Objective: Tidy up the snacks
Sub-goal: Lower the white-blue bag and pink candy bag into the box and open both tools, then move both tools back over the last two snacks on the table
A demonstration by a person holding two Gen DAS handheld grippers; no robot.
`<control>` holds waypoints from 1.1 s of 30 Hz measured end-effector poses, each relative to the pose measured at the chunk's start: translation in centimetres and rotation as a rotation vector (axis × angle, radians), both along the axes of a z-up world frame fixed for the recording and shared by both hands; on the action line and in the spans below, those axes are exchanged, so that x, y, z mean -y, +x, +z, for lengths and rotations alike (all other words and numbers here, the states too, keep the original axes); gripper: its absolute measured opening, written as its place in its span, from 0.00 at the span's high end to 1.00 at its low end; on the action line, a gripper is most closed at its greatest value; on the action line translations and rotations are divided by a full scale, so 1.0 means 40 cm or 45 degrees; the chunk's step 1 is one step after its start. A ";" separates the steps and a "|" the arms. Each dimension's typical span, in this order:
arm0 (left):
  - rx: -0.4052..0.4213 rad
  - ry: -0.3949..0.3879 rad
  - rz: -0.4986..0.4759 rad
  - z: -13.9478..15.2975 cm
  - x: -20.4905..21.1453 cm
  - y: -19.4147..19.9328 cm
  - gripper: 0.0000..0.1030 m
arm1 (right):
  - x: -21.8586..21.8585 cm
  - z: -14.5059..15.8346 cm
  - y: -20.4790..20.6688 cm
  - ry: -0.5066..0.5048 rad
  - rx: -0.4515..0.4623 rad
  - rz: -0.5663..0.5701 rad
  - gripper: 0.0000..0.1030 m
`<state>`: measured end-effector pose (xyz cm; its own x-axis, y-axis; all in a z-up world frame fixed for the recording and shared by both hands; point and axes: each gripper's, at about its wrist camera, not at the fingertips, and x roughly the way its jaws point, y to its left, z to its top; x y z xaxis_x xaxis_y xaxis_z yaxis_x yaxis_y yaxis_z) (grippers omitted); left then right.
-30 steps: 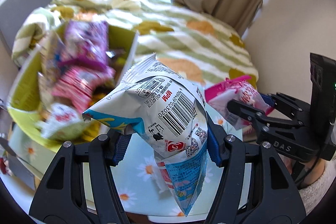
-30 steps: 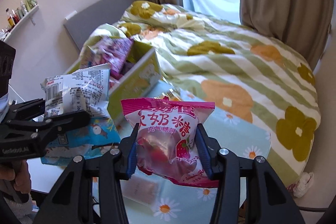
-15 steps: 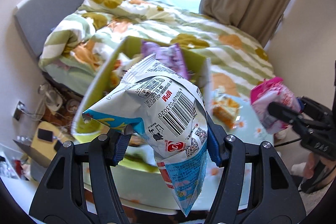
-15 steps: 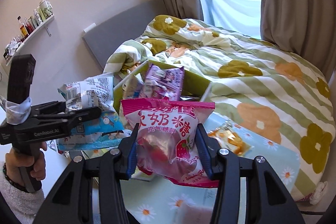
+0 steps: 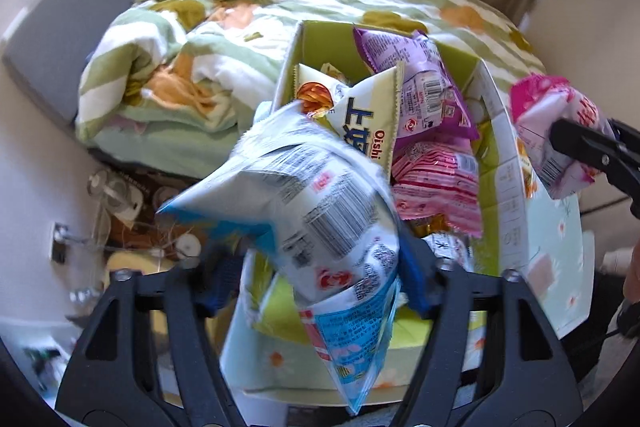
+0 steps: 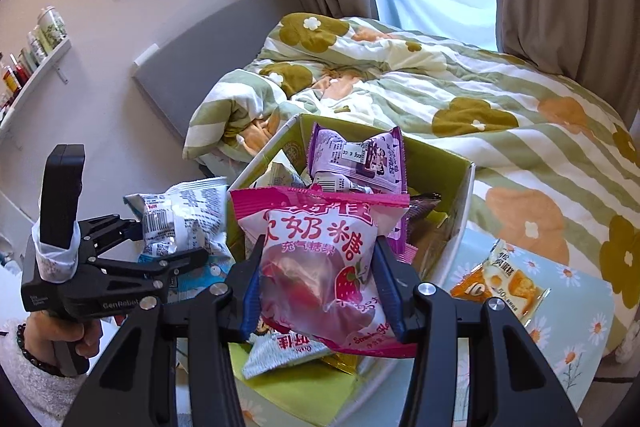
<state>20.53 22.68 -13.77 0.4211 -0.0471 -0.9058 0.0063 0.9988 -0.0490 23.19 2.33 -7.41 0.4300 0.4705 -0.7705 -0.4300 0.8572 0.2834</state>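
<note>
Snacks fill the green cardboard box (image 5: 506,163); left gripper (image 5: 316,263) pinches a crinkly white-blue bag (image 5: 320,211), right gripper (image 6: 318,291) squeezes a glossy pink pouch (image 6: 320,251), centre frame.

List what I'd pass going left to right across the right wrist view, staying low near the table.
Left gripper clamping a white-and-blue crinkled snack bag → right gripper clamping a pink strawberry candy bag → orange snack packet lying on the daisy-print tablecloth.

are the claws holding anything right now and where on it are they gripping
Left claw pinches the white-and-blue snack bag across its lower middle. Right claw clamps the pink strawberry candy bag by its two sides, mid-height.
</note>
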 end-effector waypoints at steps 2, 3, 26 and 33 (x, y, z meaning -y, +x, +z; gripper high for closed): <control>0.023 0.038 -0.009 -0.005 -0.011 0.007 0.00 | -0.014 -0.008 0.005 -0.005 -0.022 -0.020 0.56; 0.040 0.040 -0.016 -0.002 -0.013 0.005 0.00 | -0.016 -0.011 0.006 -0.011 -0.027 -0.027 0.56; 0.079 0.072 -0.041 0.033 -0.053 -0.032 0.00 | -0.121 -0.078 -0.010 -0.056 -0.071 -0.147 0.00; 0.084 0.069 -0.032 0.038 -0.041 -0.045 0.00 | -0.080 -0.053 -0.045 -0.009 -0.019 -0.160 0.00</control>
<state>18.75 24.30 -12.25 0.4796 -0.0101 -0.8774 0.0329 0.9994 0.0065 21.39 5.52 -9.54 0.4741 0.4081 -0.7802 -0.3146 0.9061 0.2828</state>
